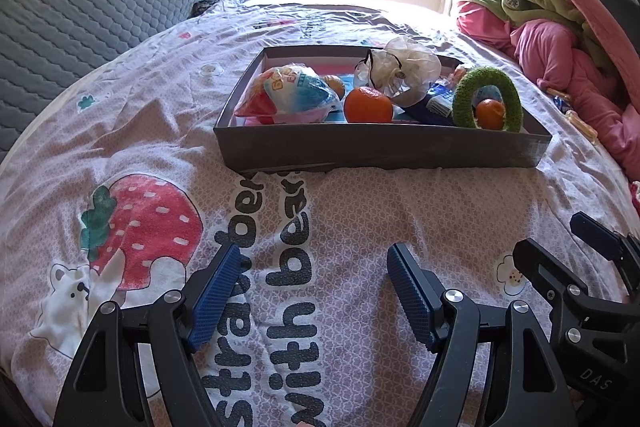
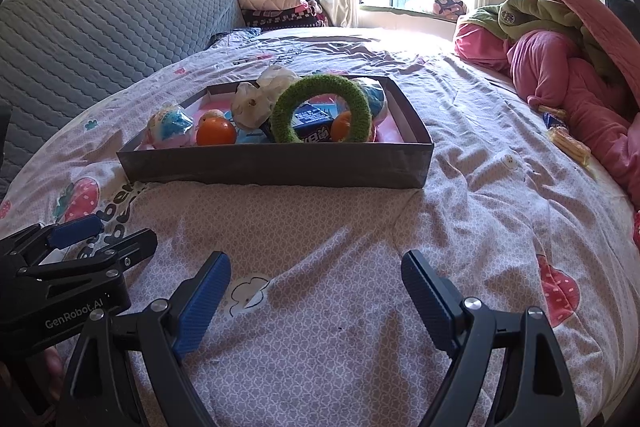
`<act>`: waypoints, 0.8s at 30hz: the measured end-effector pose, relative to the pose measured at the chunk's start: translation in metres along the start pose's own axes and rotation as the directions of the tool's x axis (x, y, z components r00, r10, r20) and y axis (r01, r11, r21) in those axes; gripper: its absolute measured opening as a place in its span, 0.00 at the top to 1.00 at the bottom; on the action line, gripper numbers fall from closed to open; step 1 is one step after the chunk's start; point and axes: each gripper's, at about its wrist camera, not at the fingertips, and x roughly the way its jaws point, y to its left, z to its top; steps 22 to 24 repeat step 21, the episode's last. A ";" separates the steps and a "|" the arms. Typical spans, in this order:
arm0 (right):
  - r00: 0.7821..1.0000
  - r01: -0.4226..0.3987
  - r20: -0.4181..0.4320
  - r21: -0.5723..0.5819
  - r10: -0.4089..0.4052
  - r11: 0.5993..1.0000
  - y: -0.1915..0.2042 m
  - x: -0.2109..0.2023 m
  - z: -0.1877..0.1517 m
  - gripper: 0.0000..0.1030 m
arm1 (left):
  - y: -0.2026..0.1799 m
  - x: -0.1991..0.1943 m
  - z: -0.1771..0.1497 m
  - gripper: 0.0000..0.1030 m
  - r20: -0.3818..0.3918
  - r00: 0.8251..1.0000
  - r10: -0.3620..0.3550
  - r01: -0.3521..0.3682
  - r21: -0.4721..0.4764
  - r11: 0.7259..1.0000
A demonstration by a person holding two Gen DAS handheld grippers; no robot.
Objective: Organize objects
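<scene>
- Left tool point(image 1: 314, 265) and right tool point(image 2: 316, 273): both released, jaws spread, holding nothing, low over the bed point(image 2: 480, 211).
- Dark shallow box point(image 1: 380, 147) lies on the bedspread ahead, holding a green ring point(image 1: 490, 99), oranges point(image 1: 368, 105), and wrapped snack packets point(image 1: 286, 95).

Hovering wide open over the strawberry bedsheet point(image 1: 168, 155): left gripper point(image 1: 314, 267). Sitting ahead: dark box point(image 1: 380, 149) holding oranges, green ring point(image 1: 488, 99).
</scene>
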 end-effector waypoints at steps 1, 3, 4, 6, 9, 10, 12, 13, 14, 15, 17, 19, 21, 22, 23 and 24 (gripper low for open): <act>1.000 -0.001 0.002 -0.001 0.001 1.000 0.000 0.000 0.000 0.16 | 0.000 0.000 0.000 0.25 0.001 1.000 0.000 0.000 0.001 1.000; 1.000 -0.001 0.001 -0.001 0.001 1.000 0.000 0.000 0.000 0.16 | 0.000 0.000 0.000 0.25 0.000 1.000 0.000 0.000 0.000 1.000; 1.000 -0.003 0.002 -0.002 0.003 1.000 0.000 0.000 0.000 0.16 | 0.000 0.000 0.000 0.25 0.001 1.000 -0.001 0.001 -0.001 1.000; 1.000 -0.004 -0.002 -0.003 0.004 1.000 0.001 0.001 -0.001 0.16 | 0.001 -0.001 0.000 0.25 0.002 1.000 0.001 -0.001 0.000 1.000; 1.000 -0.004 -0.001 -0.005 0.004 1.000 0.001 0.000 -0.001 0.16 | 0.001 0.000 0.000 0.25 0.002 1.000 0.002 -0.002 0.001 1.000; 1.000 -0.006 -0.002 -0.005 0.006 1.000 0.001 0.000 -0.001 0.16 | 0.001 0.001 0.000 0.25 0.000 1.000 0.002 -0.002 0.002 1.000; 1.000 -0.005 -0.002 -0.005 0.005 1.000 0.001 0.001 -0.001 0.16 | 0.001 0.000 0.000 0.25 0.000 1.000 0.002 -0.002 0.001 1.000; 1.000 -0.006 -0.003 -0.004 0.006 1.000 0.001 0.001 -0.001 0.16 | 0.001 0.000 0.000 0.25 -0.002 1.000 0.003 -0.003 0.002 1.000; 1.000 -0.006 -0.003 -0.003 0.006 1.000 0.001 0.001 -0.002 0.16 | 0.002 0.000 0.000 0.25 0.000 1.000 0.004 -0.004 0.002 1.000; 1.000 -0.006 -0.003 -0.004 0.006 1.000 0.001 0.001 -0.002 0.16 | 0.002 0.000 0.000 0.25 0.001 1.000 0.004 -0.004 0.002 1.000; 1.000 -0.006 -0.005 -0.004 0.006 1.000 0.001 0.001 -0.002 0.16 | 0.002 0.000 0.000 0.25 0.001 1.000 0.007 -0.007 0.004 1.000; 1.000 -0.006 -0.005 -0.005 0.006 1.000 0.001 0.001 -0.002 0.16 | 0.002 0.000 0.000 0.25 0.003 1.000 0.004 -0.004 0.008 1.000; 1.000 -0.004 -0.005 -0.005 0.004 1.000 0.001 0.002 -0.002 0.16 | 0.002 0.000 -0.001 0.25 0.004 1.000 0.006 -0.006 0.007 1.000; 1.000 -0.004 -0.005 -0.005 0.004 1.000 0.001 0.002 -0.002 0.16 | 0.002 0.000 -0.001 0.25 0.004 1.000 0.006 -0.006 0.007 1.000; 1.000 -0.004 -0.005 -0.005 0.004 1.000 0.001 0.002 -0.002 0.16 | 0.002 0.000 -0.001 0.25 0.004 1.000 0.006 -0.006 0.007 1.000; 1.000 -0.004 -0.005 -0.005 0.004 1.000 0.001 0.002 -0.002 0.16 | 0.002 0.000 -0.001 0.25 0.004 1.000 0.006 -0.006 0.007 1.000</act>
